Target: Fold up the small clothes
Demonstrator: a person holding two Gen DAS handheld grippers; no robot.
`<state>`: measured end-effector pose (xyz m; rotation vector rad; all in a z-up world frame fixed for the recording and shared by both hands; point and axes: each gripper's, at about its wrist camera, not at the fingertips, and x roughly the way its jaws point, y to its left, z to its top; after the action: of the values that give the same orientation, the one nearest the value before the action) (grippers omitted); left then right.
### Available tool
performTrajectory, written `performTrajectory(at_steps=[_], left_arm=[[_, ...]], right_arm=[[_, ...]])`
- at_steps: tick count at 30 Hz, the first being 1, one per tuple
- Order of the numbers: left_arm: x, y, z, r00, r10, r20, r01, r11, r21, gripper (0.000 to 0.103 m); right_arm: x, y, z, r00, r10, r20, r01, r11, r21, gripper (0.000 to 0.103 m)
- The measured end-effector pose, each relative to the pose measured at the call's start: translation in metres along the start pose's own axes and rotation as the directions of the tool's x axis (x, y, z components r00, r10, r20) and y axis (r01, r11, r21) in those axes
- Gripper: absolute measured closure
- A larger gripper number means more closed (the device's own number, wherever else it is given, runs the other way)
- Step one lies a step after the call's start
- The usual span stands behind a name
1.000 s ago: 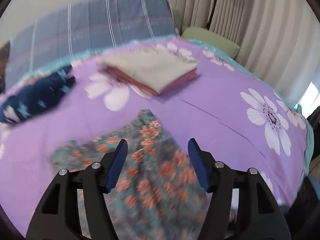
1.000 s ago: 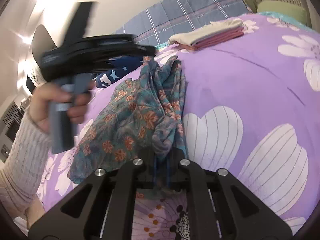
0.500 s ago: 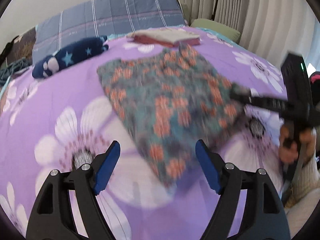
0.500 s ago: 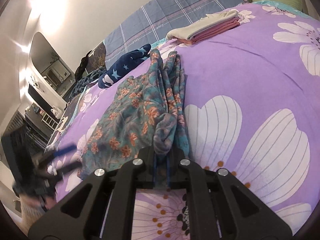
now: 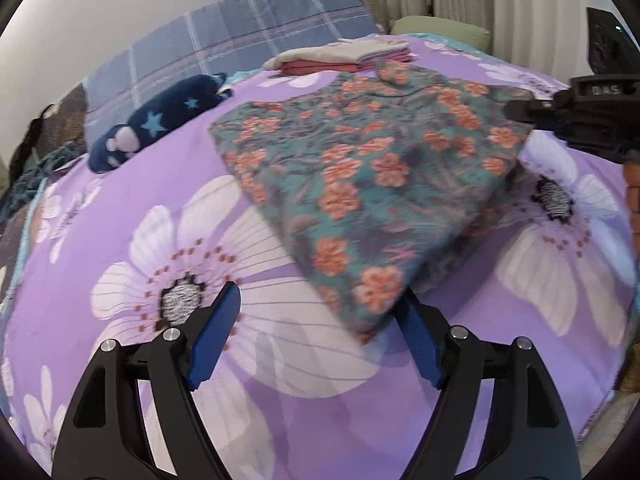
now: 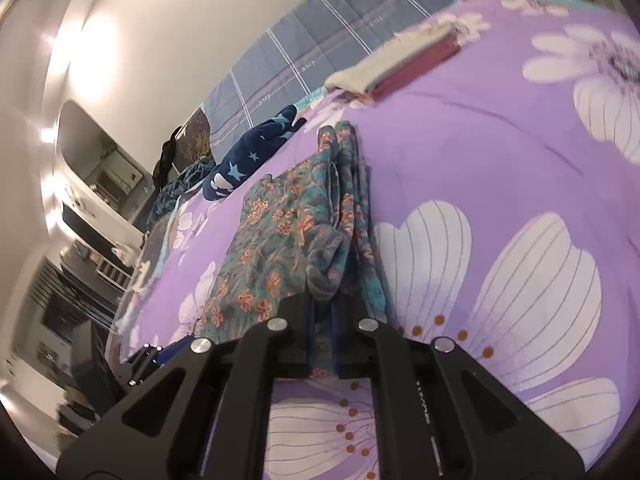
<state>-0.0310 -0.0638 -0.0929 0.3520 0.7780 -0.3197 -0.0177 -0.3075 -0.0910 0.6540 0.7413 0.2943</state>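
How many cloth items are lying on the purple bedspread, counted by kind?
Floral garment being folded: 1
Navy item with star print: 1
Folded pieces in the stack: 2 visible, one cream, one red
Total: 4

Teal garment (image 5: 360, 168) with orange flowers; purple bedspread (image 5: 120, 184) with white daisies; navy star-print cloth (image 5: 160, 120).
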Motion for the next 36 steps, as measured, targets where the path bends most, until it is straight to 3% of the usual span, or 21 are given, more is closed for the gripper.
performTrajectory(at_steps=[5, 11, 17, 19, 25, 32, 36], left_arm=[[-0.005, 0.023, -0.004, 1.000, 0.002, 0.006, -0.002, 0.993, -0.117, 0.025], [-0.004, 0.025, -0.015, 1.000, -0.024, -0.021, 0.021, 0.993, -0.114, 0.031], [-0.004, 0.027, -0.014, 0.999, -0.037, -0.022, 0.034, 0.990, -0.137, 0.032], [-0.004, 0.029, -0.015, 0.999, -0.043, -0.022, 0.039, 0.988, -0.152, 0.032], [-0.001, 0.030, -0.018, 0.998, -0.054, -0.019, 0.049, 0.982, -0.182, 0.031], [-0.001, 0.032, -0.014, 0.999, -0.046, -0.022, 0.041, 0.982, -0.183, 0.031], [-0.003, 0.035, -0.013, 0.999, -0.038, -0.010, 0.036, 0.980, -0.197, 0.031]], right_arm=[[-0.004, -0.007, -0.004, 1.000, 0.003, -0.024, -0.003, 1.000, 0.011, 0.097], [-0.005, -0.024, -0.020, 0.991, -0.119, -0.066, 0.117, 0.993, -0.022, 0.094], [-0.019, -0.002, -0.015, 0.988, -0.154, 0.009, 0.154, 0.977, -0.148, 0.090], [-0.019, 0.004, -0.013, 0.987, -0.162, 0.025, 0.163, 0.969, -0.184, 0.084], [-0.013, -0.004, -0.019, 0.956, -0.294, 0.000, 0.284, 0.923, -0.261, 0.083], [-0.004, -0.012, -0.025, 0.964, -0.260, -0.050, 0.236, 0.932, -0.276, 0.086], [0.006, 0.010, -0.022, 0.981, -0.186, -0.062, 0.155, 0.929, -0.335, 0.072]])
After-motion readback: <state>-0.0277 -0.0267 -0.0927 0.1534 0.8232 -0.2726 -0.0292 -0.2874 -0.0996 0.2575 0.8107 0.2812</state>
